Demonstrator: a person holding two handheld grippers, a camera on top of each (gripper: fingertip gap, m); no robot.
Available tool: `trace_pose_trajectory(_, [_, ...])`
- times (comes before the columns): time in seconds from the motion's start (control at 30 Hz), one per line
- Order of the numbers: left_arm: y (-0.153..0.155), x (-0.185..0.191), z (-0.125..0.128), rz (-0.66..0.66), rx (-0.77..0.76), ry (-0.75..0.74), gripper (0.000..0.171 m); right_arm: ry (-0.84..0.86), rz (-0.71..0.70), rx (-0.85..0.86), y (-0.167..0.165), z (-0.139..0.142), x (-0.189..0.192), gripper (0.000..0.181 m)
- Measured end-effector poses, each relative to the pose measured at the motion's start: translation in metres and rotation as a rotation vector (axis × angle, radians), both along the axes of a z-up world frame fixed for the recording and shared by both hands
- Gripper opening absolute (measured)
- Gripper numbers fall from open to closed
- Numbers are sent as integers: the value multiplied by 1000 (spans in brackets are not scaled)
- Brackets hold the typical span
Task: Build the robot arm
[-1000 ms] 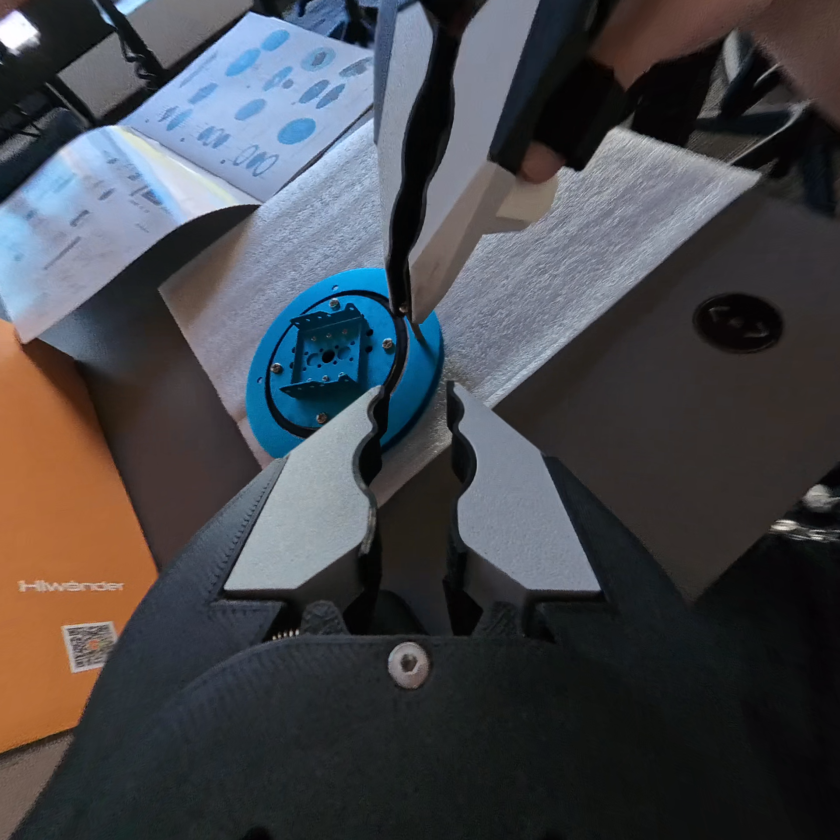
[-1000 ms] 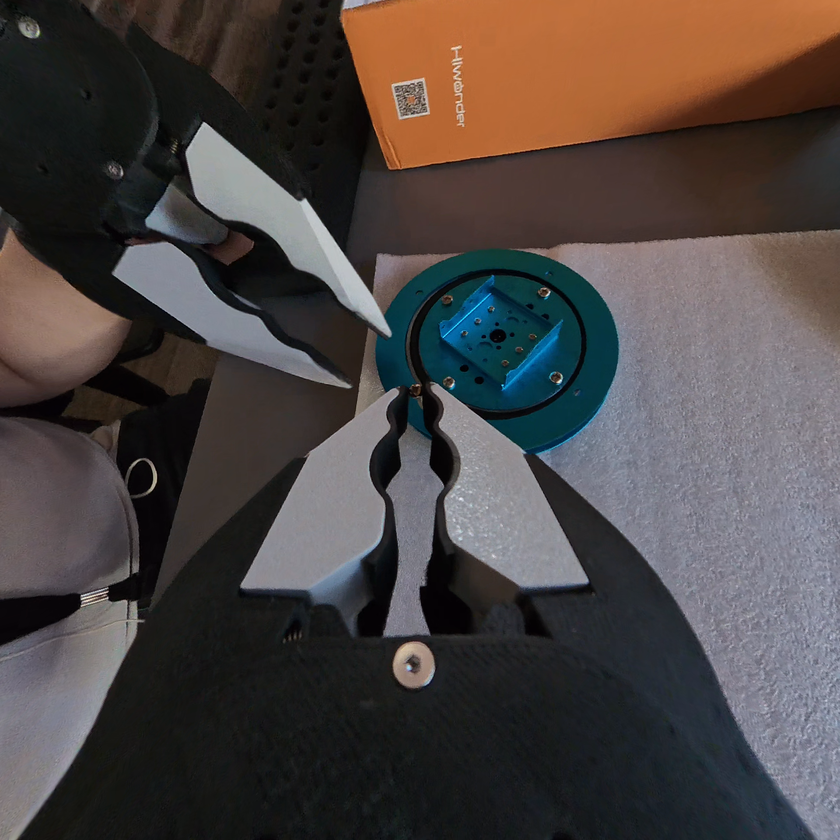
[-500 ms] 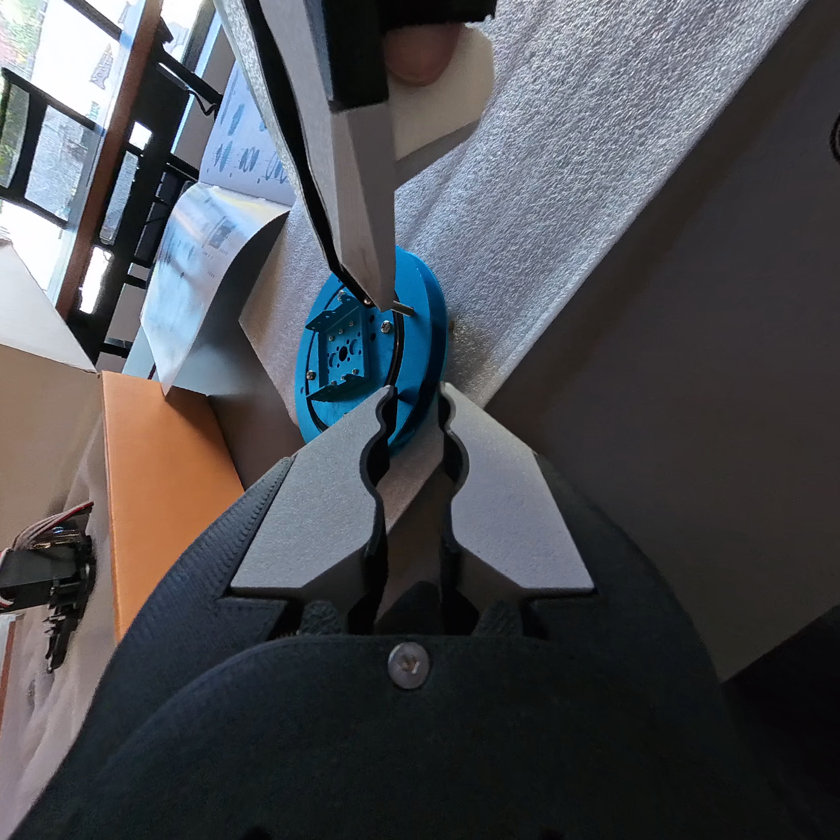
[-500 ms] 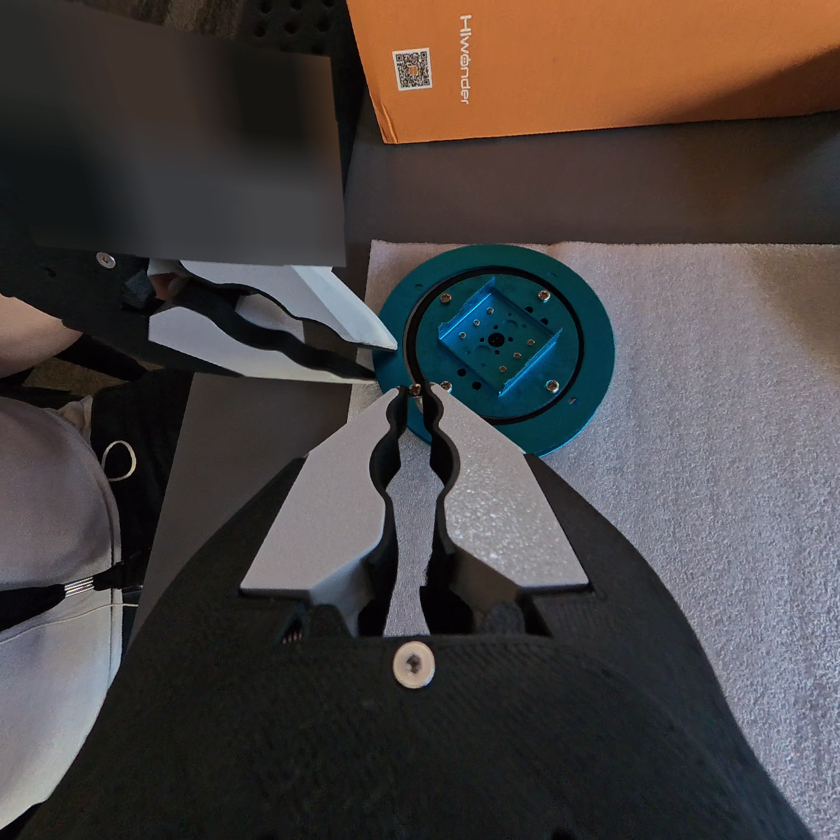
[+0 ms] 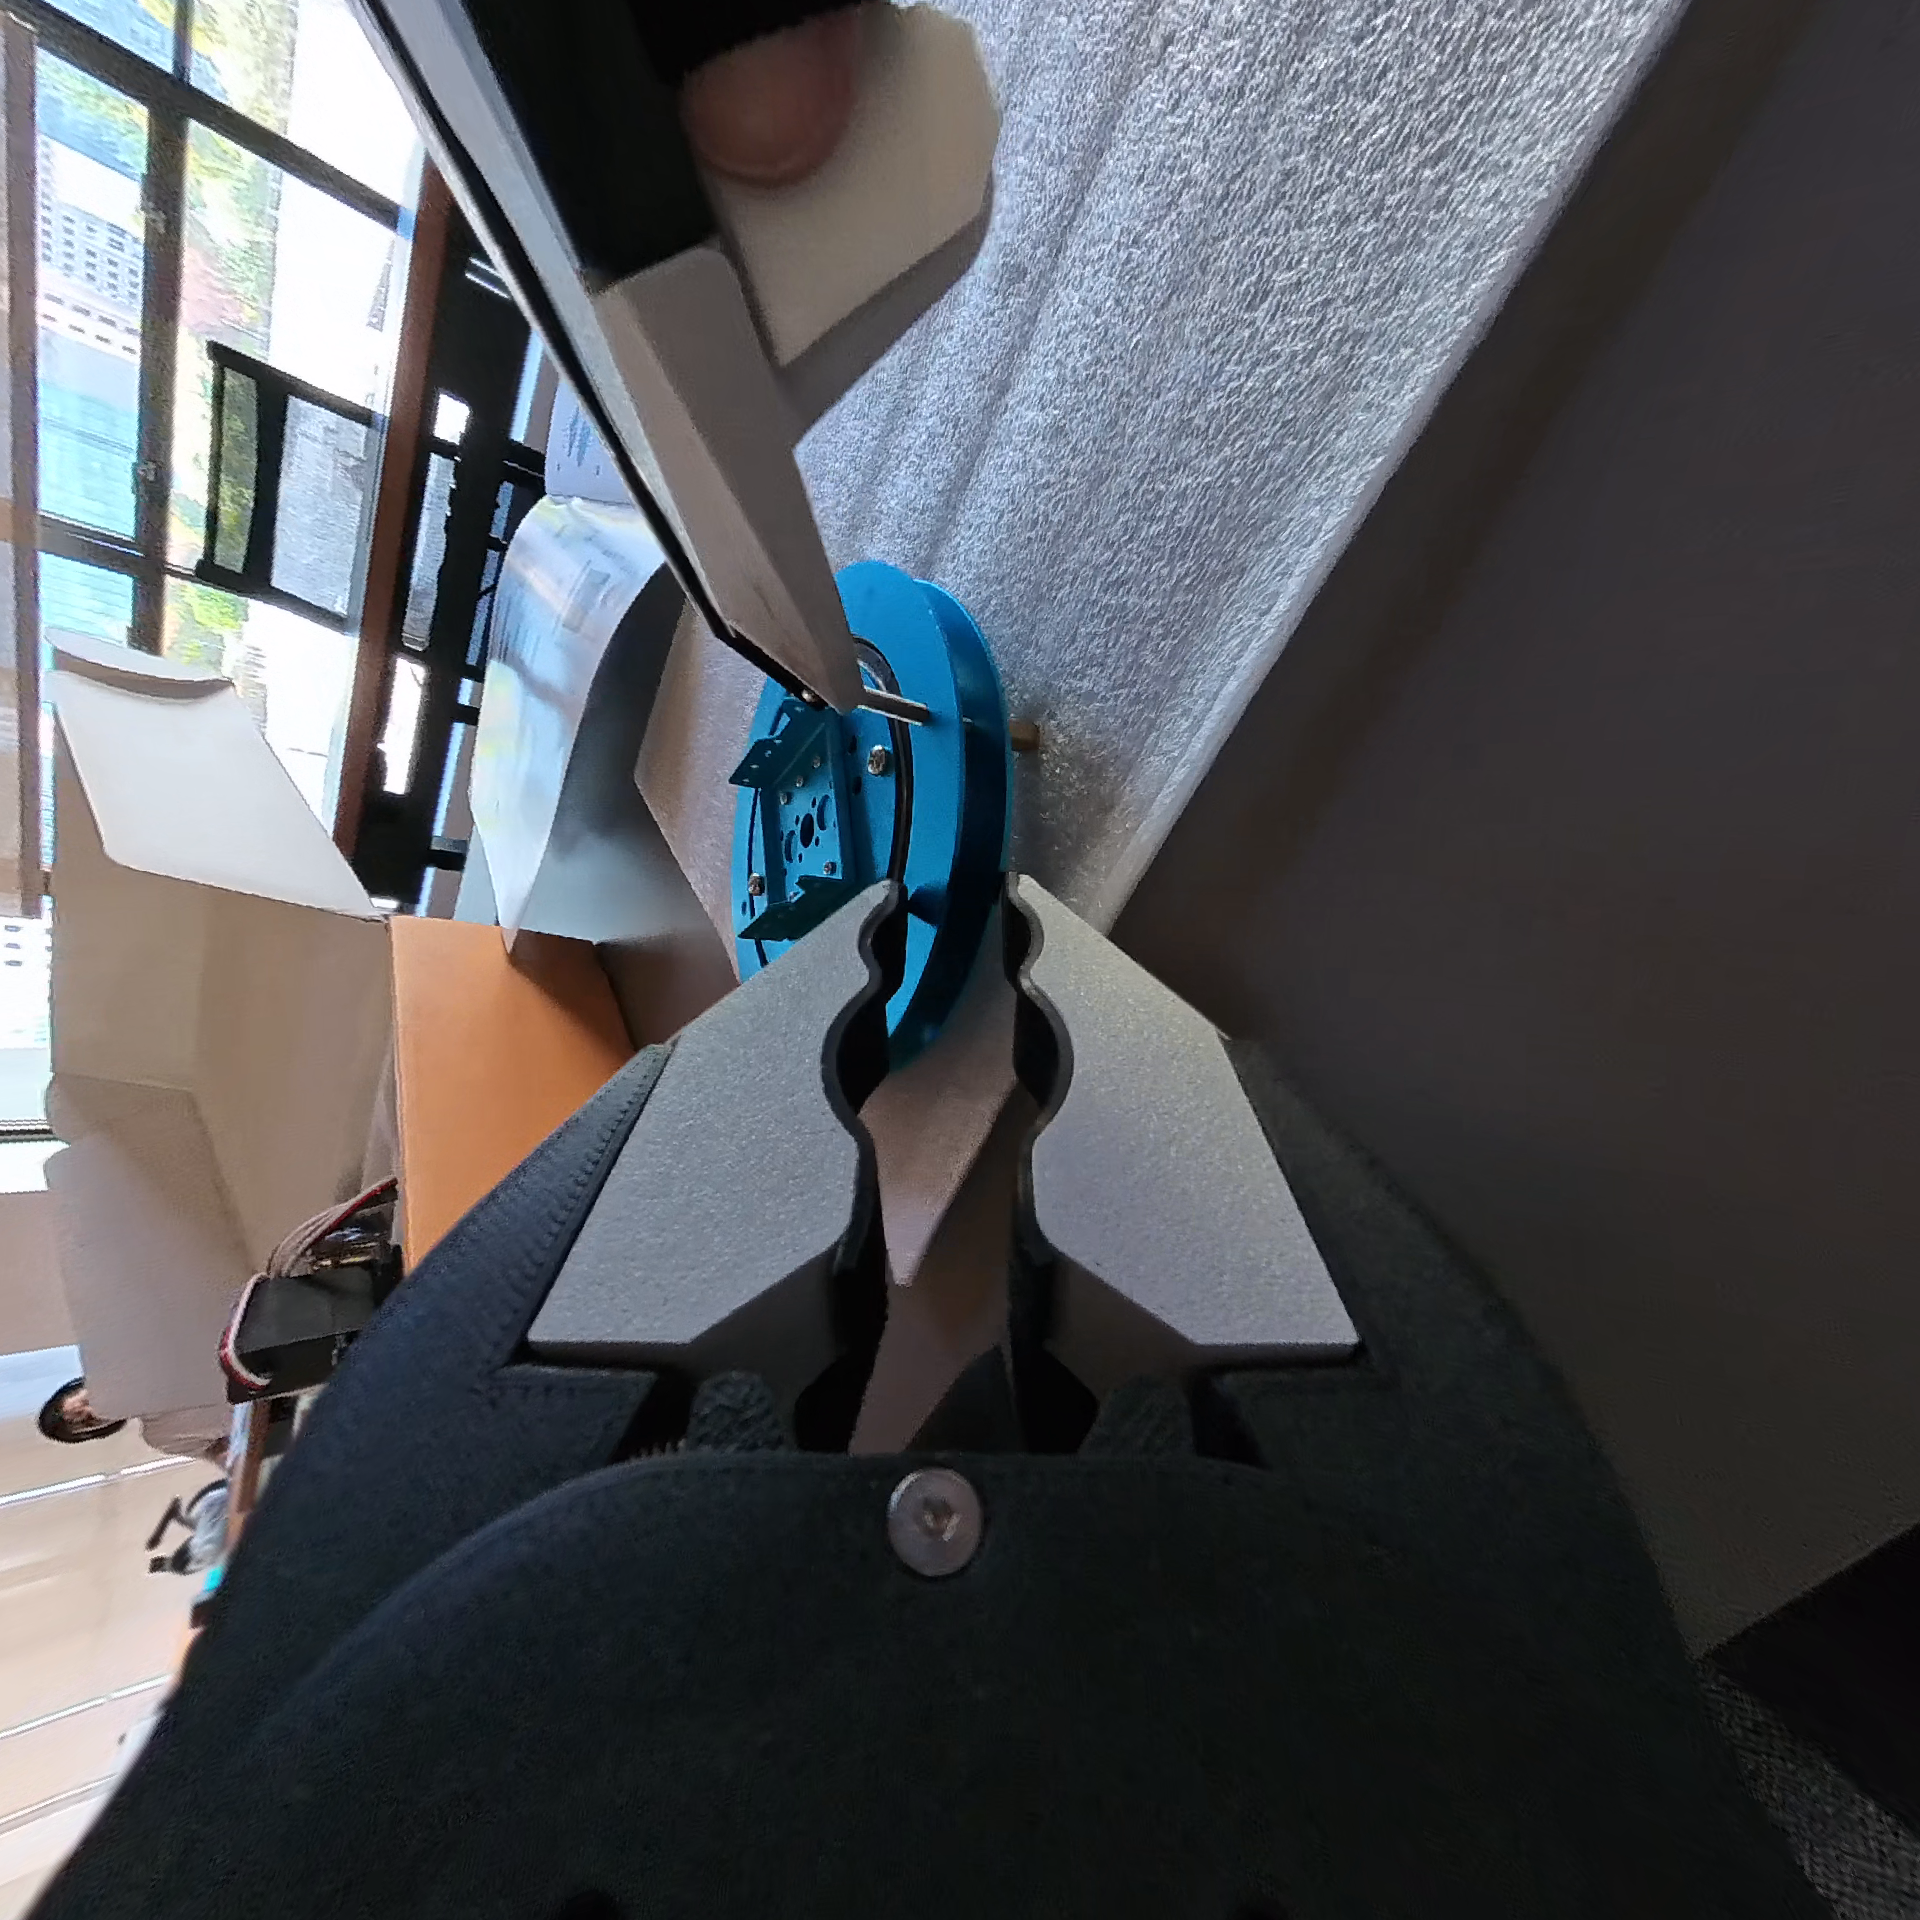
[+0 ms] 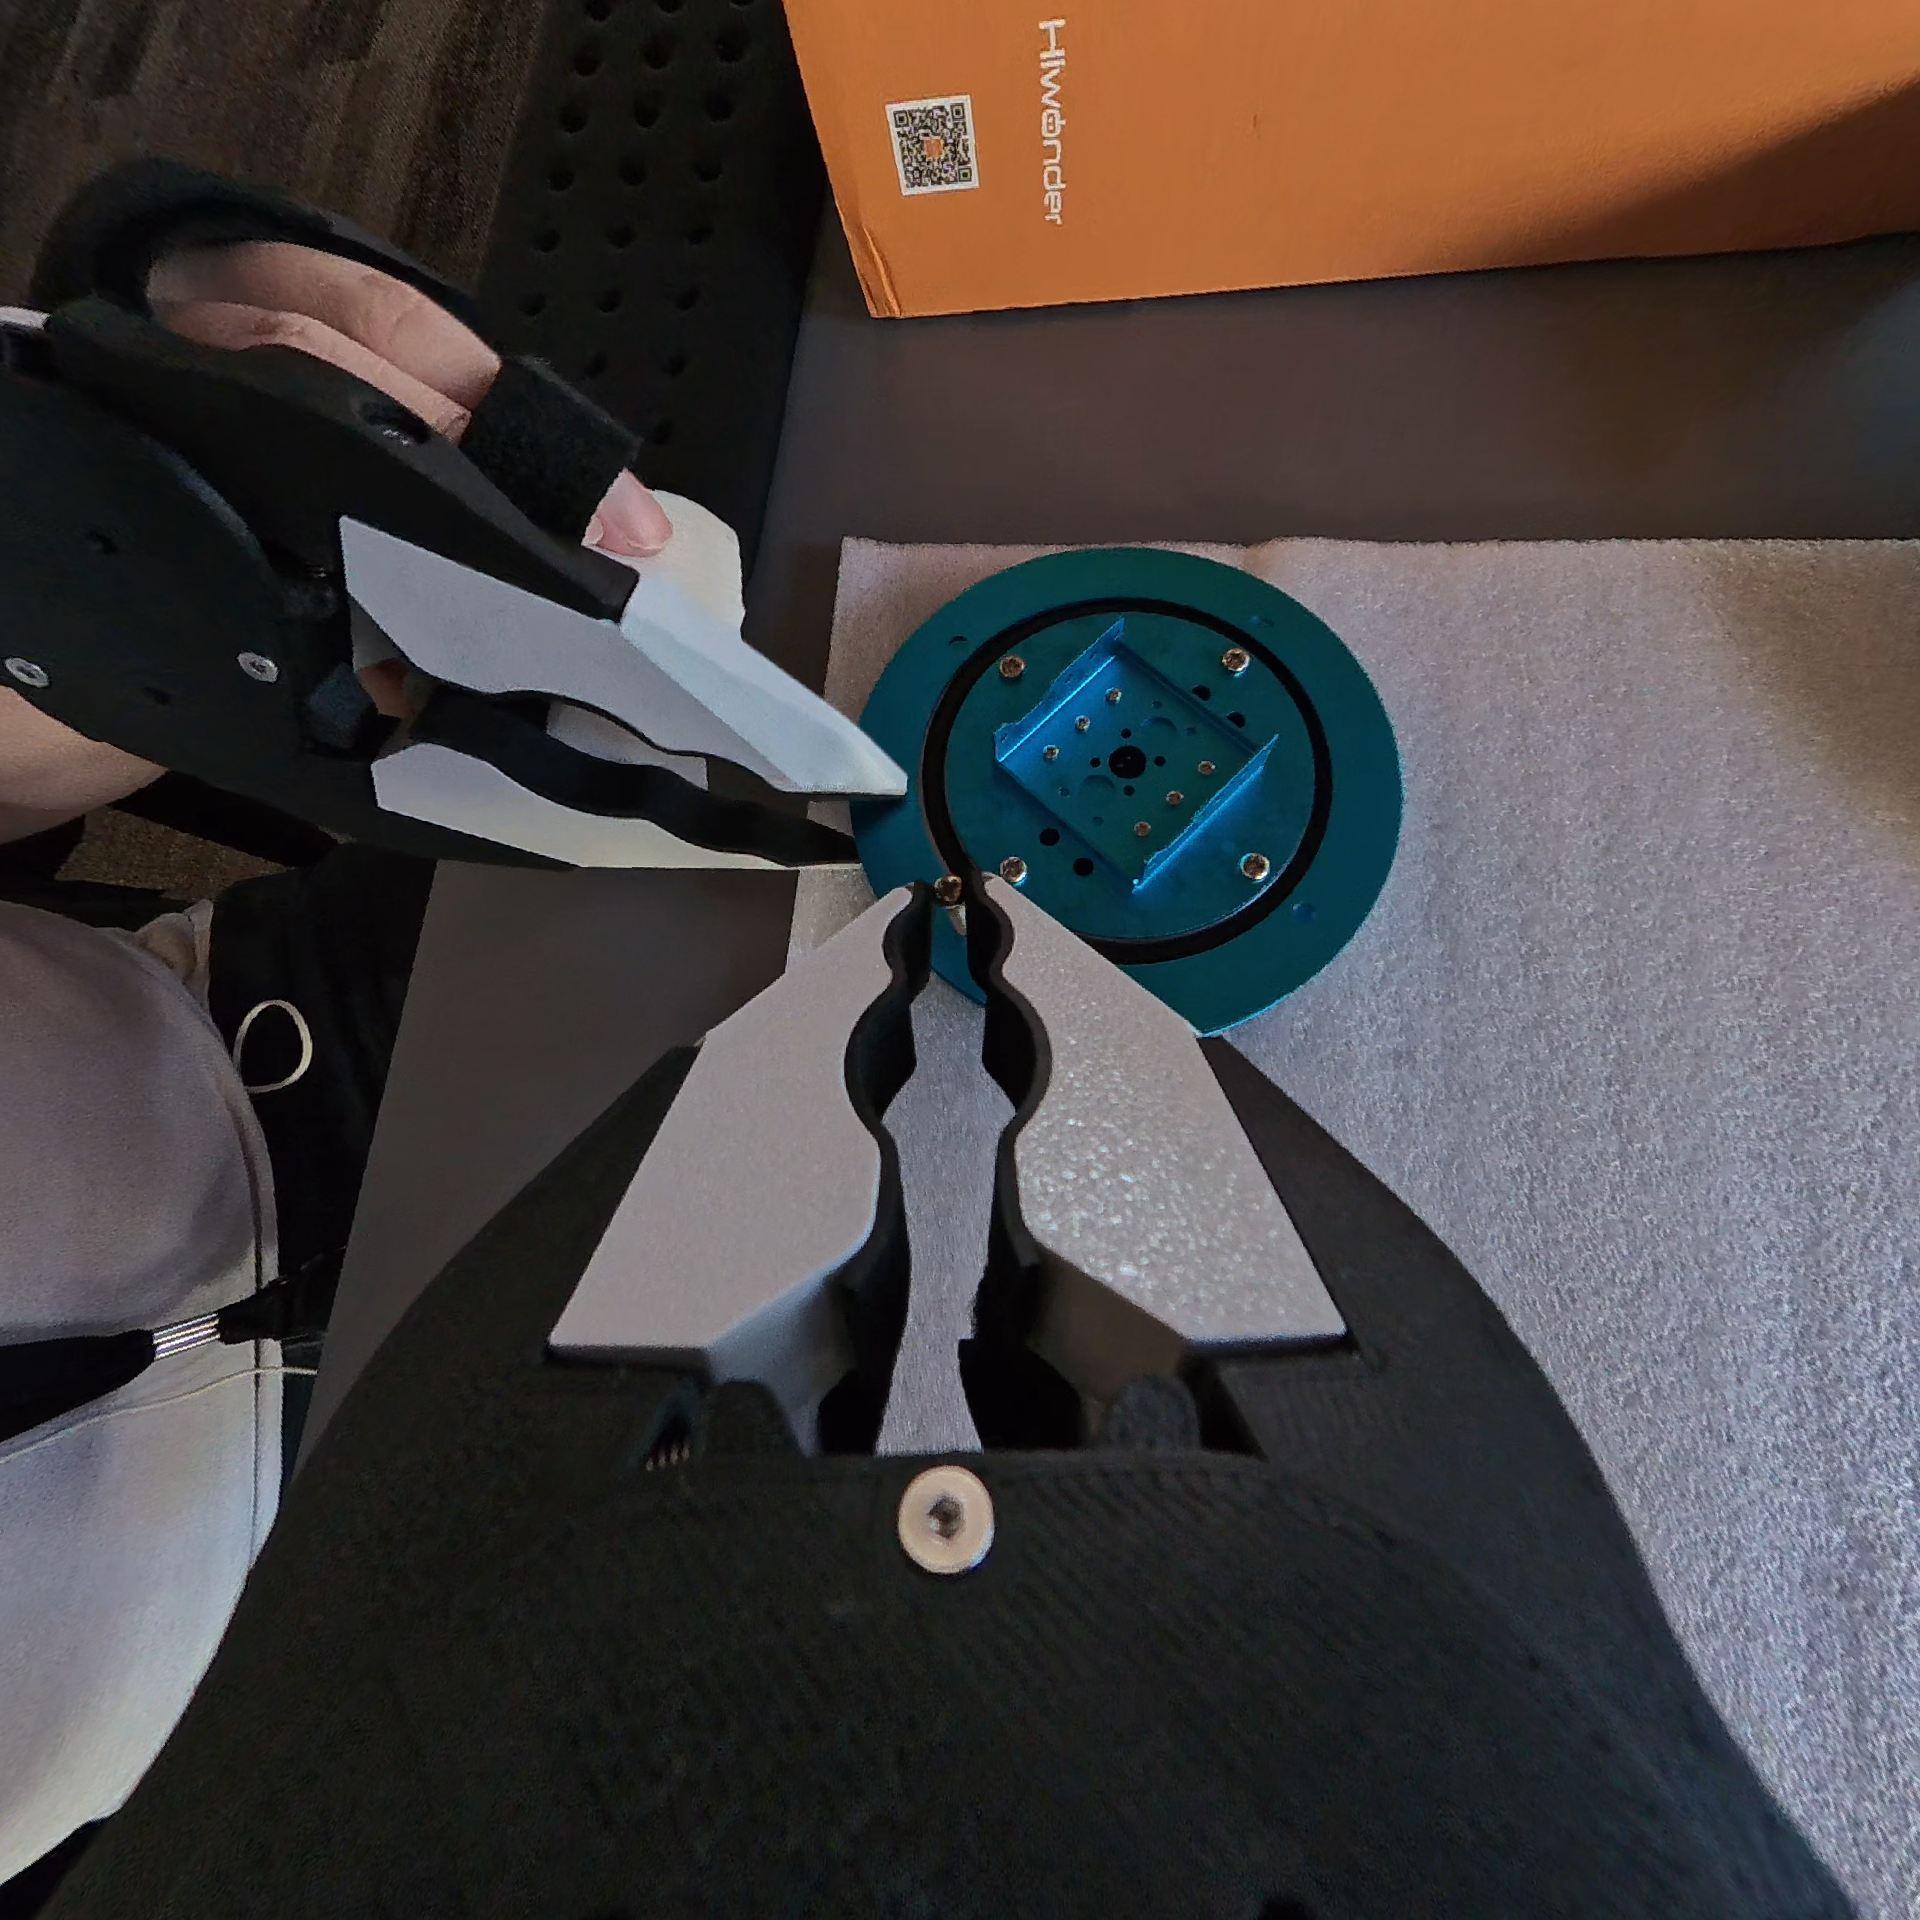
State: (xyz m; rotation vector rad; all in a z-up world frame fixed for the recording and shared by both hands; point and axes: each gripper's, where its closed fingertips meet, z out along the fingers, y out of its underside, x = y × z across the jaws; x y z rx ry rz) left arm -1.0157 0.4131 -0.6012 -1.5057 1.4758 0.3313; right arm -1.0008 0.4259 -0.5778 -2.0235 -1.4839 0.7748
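Observation:
A blue metal disc with a square bracket screwed on top lies on a white foam sheet. My right gripper is shut on a small brass-headed screw at the disc's near rim. In the left wrist view the screw stands against the disc, and a brass end shows on the disc's other side. My left gripper is turned on its side with its jaws closed over the disc's rim and the foam's corner. It shows in the right wrist view at the disc's left edge.
An orange box lies behind the foam on the grey table. A black perforated board is at the far left. An open booklet, a white carton and a wired black part are beyond the disc. A person's body is at the table edge. Only a small space, under 4 cm, lies between the two pairs of fingers.
My left gripper has rolled about a quarter turn, moved in and narrowed its jaws over the disc's rim. My right gripper has kept the screw at the disc's rim.

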Motion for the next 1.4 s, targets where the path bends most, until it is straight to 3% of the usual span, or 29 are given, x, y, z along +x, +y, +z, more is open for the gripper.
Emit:
trace_pose_trajectory(0.27, [-2, 4, 1, -10, -1, 1, 8, -17, -3, -7, 2, 0, 0, 5])
trace_pose_trajectory(0.37, [0, 4, 4, -4, 24, -10, 16, -34, -8, -9, 2, -2, 0, 5])
trace_pose_trajectory(0.77, [-5, 2, 5, -9, -60, -92, 17, 33, -93, -128, 6, -2, 2, 5])
trace_pose_trajectory(1.0, [-5, -13, 19, 58, -264, -311, 29, 29, -81, -137, 3, -2, 0, 5])
trace_pose_trajectory(1.17, [-1, -29, 19, 187, -522, -494, 63, 38, -78, -145, 2, -2, 0, 5])
trace_pose_trajectory(1.4, [8, -38, 0, 313, -629, -528, 71, 39, -84, -145, 2, -2, 0, 5])
